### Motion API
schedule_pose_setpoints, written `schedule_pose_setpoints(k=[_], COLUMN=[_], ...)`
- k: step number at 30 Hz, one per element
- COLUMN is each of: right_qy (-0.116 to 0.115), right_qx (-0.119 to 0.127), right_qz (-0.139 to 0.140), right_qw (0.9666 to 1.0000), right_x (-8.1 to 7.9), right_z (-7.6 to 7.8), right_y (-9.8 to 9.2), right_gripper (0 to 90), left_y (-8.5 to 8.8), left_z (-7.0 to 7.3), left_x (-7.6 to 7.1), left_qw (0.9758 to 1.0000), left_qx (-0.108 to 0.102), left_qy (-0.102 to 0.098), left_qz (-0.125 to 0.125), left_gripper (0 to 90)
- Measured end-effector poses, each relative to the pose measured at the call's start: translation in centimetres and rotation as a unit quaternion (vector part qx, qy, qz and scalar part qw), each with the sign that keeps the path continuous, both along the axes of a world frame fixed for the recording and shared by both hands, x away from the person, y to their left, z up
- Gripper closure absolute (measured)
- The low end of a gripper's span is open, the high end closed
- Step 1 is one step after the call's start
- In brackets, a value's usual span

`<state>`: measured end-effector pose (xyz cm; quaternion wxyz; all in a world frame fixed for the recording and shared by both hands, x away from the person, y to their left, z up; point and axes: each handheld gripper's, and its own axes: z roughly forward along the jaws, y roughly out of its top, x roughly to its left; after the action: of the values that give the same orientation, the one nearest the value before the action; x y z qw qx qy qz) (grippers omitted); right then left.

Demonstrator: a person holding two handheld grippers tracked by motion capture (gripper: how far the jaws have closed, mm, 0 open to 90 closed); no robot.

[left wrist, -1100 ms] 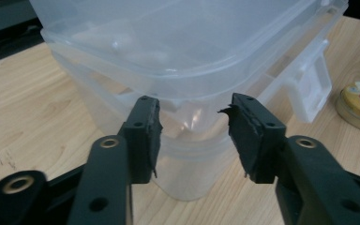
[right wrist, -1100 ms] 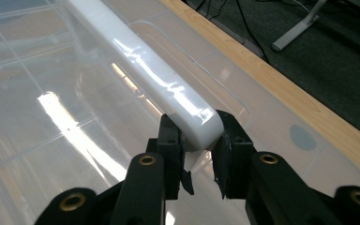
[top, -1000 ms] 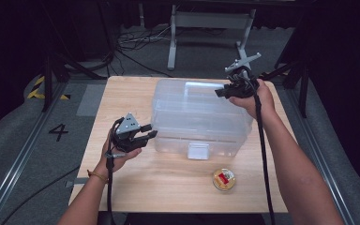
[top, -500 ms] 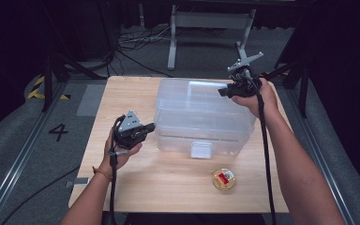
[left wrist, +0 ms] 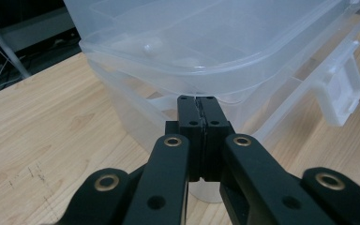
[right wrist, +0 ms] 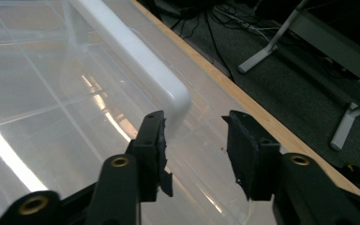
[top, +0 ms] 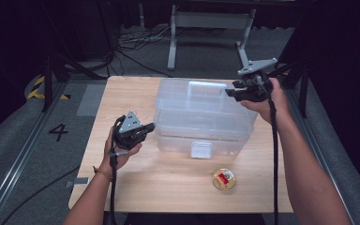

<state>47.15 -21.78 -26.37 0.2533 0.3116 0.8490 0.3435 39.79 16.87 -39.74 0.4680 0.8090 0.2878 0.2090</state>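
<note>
A clear plastic storage box [top: 201, 117] with a white top handle [top: 207, 86] and a front latch [top: 200, 150] stands mid-table. My left gripper [top: 147, 127] is shut with nothing between its jaws. Its tips [left wrist: 198, 101] point at the box's left side, just under the lid rim [left wrist: 225, 77]. My right gripper [top: 229, 92] hovers over the box's right rear corner. It is open [right wrist: 194, 124], and its jaws have just been opening. The handle's rounded end [right wrist: 171, 93] lies just beyond the left pad, and nothing is between the pads.
A small round tin [top: 224, 178] with a red label sits near the front edge of the wooden table [top: 122, 98], to the right of the latch. Beyond the far edge are cables and a metal stand [top: 206, 21] on the floor.
My right gripper has drawn back to the right from the handle and its jaws have widened. My left gripper's jaws have come together. The left hand has stayed where it was.
</note>
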Motion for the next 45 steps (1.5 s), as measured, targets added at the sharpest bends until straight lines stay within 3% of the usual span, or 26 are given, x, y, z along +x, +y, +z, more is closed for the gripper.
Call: schedule_pose_setpoints(k=[3, 11, 17, 20, 27, 36, 45], right_qy=[-0.024, -0.063, -0.081, -0.077, -0.060, -0.040, -0.039], right_qx=[0.024, 0.042, 0.050, 0.059, 0.034, 0.042, 0.032], right_qz=[-0.003, -0.032, -0.048, -0.055, -0.064, -0.059, -0.045], right_qw=[0.9994, 0.9966, 0.9943, 0.9938, 0.9956, 0.9966, 0.9977], right_x=[-1.5, -4.3, -6.2, -6.8, -7.6, -8.2, -8.3], right_z=[0.0, -0.9, -1.6, -2.5, -5.7, -8.9, -11.1], right_y=[-2.7, -6.7, -9.4, -10.5, -11.2, -11.9, -11.1], right_gripper=[48.8, 40.3, 39.2, 37.6, 35.4, 34.8, 33.8], left_y=[0.0, 0.1, 0.1, 0.1, 0.0, 0.0, -0.1], left_z=[0.1, 0.2, 0.3, 0.3, 0.5, 0.8, 1.1], left_x=[0.0, 0.1, 0.1, 0.1, 0.2, 0.2, 0.3], left_qw=[1.0000, 1.0000, 1.0000, 1.0000, 1.0000, 0.9999, 0.9999], left_qx=[-0.001, -0.003, 0.000, 0.001, 0.002, 0.004, 0.002], left_qy=[-0.001, 0.000, -0.003, -0.003, -0.006, -0.011, -0.013], left_qz=[0.001, -0.001, -0.001, -0.001, -0.001, 0.001, 0.000], left_gripper=[90.0, 90.0, 90.0, 90.0, 90.0, 90.0, 90.0])
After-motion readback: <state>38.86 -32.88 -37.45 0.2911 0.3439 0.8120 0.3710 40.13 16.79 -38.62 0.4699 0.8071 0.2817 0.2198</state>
